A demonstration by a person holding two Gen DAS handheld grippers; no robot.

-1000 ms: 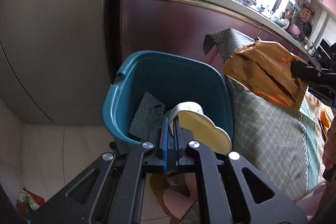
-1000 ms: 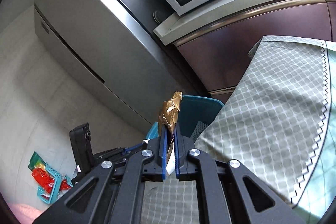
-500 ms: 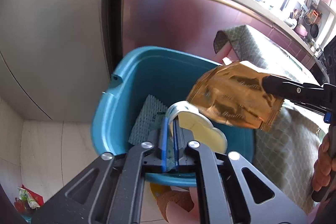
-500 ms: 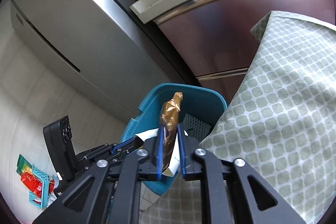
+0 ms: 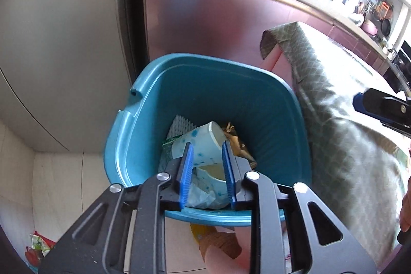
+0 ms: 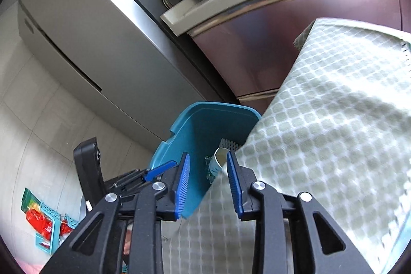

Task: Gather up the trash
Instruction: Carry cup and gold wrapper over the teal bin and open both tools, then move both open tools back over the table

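- Step in hand: the drop into the bin (image 5: 203,84) looks complete for both held pieces; judged from the contents, this is the release stage of collecting trash.
- Bin: teal plastic tub, standing on the floor against the near-left edge of the cloth-covered surface (image 6: 334,120), with the fridge and cabinet fronts behind it.
- Contents, largest first: a white paper cup with blue dots (image 5: 203,140) lying on its side in the middle; a pale ridged sheet (image 5: 181,123) on the far-left side of the bottom; a crumpled gold wrapper (image 5: 236,143) to the right of the cup, touching it. More crushed white-and-blue paper lies at the near wall.
- Left gripper (image 5: 206,171): fingers wide apart, empty, hovering over the bin's near rim above the cup.
- Right gripper (image 6: 208,182): fingers wide apart, empty, over the surface edge beside the bin.
- Next move, as judged: both grippers must lift clear of the bin and return to the surface for any remaining rubbish; none is visible on the cloth in these views.
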